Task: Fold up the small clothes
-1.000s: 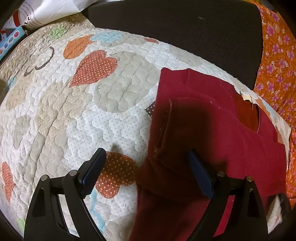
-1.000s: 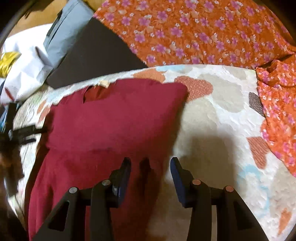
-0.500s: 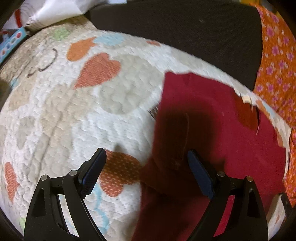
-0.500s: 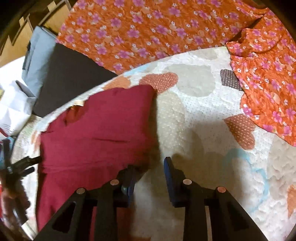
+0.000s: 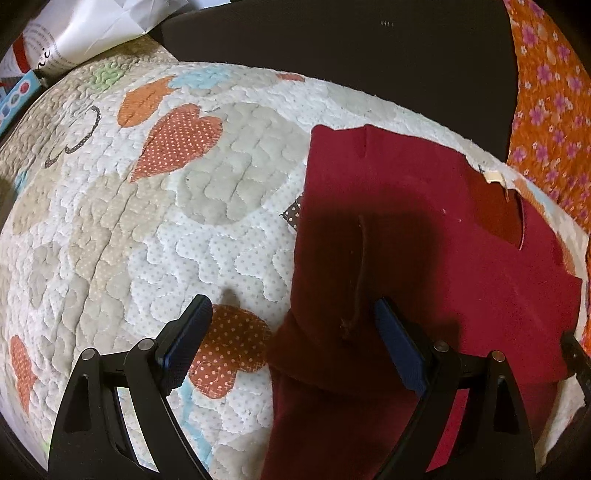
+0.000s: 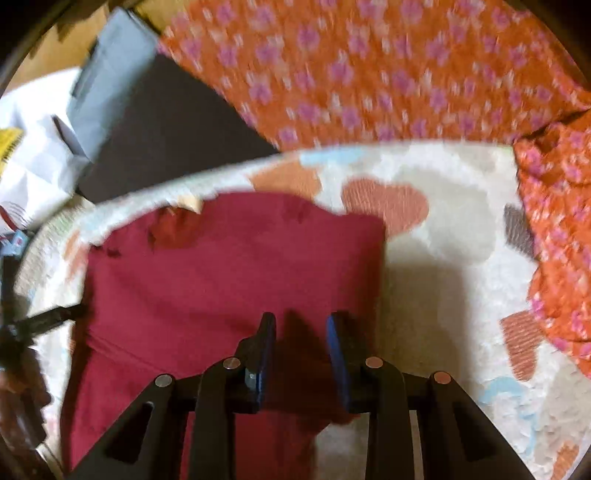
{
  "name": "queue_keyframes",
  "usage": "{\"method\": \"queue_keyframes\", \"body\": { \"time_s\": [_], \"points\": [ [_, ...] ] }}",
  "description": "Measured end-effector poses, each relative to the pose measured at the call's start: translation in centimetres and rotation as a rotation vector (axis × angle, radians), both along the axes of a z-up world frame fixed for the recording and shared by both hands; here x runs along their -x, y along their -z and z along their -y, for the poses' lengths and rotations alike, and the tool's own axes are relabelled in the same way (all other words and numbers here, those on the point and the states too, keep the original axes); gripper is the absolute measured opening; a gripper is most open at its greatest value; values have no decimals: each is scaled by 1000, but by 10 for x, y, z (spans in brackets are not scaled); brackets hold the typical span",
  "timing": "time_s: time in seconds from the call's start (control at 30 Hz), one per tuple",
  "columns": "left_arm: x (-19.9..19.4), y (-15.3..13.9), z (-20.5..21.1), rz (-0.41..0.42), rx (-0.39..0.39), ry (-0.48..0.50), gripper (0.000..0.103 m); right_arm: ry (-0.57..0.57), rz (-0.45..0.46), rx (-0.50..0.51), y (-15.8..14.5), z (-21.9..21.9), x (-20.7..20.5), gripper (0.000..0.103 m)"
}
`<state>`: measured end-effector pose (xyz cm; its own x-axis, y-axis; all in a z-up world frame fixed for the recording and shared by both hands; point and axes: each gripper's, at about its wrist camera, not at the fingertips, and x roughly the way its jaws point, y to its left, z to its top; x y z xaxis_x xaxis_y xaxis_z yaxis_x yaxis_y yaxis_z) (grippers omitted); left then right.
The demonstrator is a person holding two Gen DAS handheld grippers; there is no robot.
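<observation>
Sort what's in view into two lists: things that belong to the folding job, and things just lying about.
Job:
- dark red garment, sleeves folded in
- quilt it lies on
- left hand-held gripper, open
- right hand-held gripper, over the garment

Lying about:
- orange floral cloth
- black cushion
- white paper bag
- grey item

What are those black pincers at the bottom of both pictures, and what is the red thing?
Those are two claws. A person holds one in each hand, and each carries a camera looking out along its fingers, so you get one picture per hand. The red thing is a shirt lying on a quilt with hearts on it, and it is being folded. The left claw is wide open above the shirt's edge and holds nothing. The right claw is above the shirt's other side; its jaws have just been closing, with a gap between them and no cloth pinched. Orange flowered cloth lies nearby.
</observation>
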<state>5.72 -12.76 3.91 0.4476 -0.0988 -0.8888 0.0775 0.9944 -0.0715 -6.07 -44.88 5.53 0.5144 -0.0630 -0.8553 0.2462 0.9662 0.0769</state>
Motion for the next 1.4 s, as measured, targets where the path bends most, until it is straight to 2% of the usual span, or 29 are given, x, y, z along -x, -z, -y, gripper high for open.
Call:
{"method": "queue_keyframes", "body": {
  "time_s": [0.1, 0.17, 0.23, 0.3, 0.37, 0.43, 0.47, 0.63, 0.8, 0.93, 1.03, 1.2, 1.4],
  "points": [
    [-1, 1, 0, 1, -4, -1, 90, 1, 26, -6, 4, 5, -3, 26],
    [0, -1, -1, 3, -3, -1, 90, 10, -5, -14, -6, 1, -1, 26],
    [1, -4, -2, 8, -2, -1, 90, -26, 9, -15, -18, -9, 9, 26],
    [3, -5, -2, 16, -9, 4, 90, -41, 7, 27, -22, -17, 19, 26],
    [5, -4, 0, 24, -23, 8, 90, -16, -35, 65, -10, -15, 21, 26],
    [8, -4, 0, 41, -30, 5, 90, 10, -66, 22, 6, -6, 18, 26],
    [11, -5, 1, 51, -39, 9, 90, 20, -50, 6, 6, -4, 19, 26],
    [29, -18, 1, 86, -67, 47, 90, -3, -14, -5, -21, -16, 43, 26],
    [65, -31, -7, 94, -59, 72, 90, -42, 16, -14, -45, -41, 90, 29],
    [98, -43, -15, 111, -66, 88, 90, -67, 1, -29, -43, -58, 121, 37],
    [121, -47, -28, 110, -45, 80, 90, -60, -17, -59, -36, -65, 142, 38],
    [163, -34, -47, 47, -19, 83, 90, -55, -36, -107, -26, -74, 175, 39],
    [209, -21, -62, -11, 13, 120, 90, -56, -109, -121, -13, -81, 214, 40]
  ]
}}
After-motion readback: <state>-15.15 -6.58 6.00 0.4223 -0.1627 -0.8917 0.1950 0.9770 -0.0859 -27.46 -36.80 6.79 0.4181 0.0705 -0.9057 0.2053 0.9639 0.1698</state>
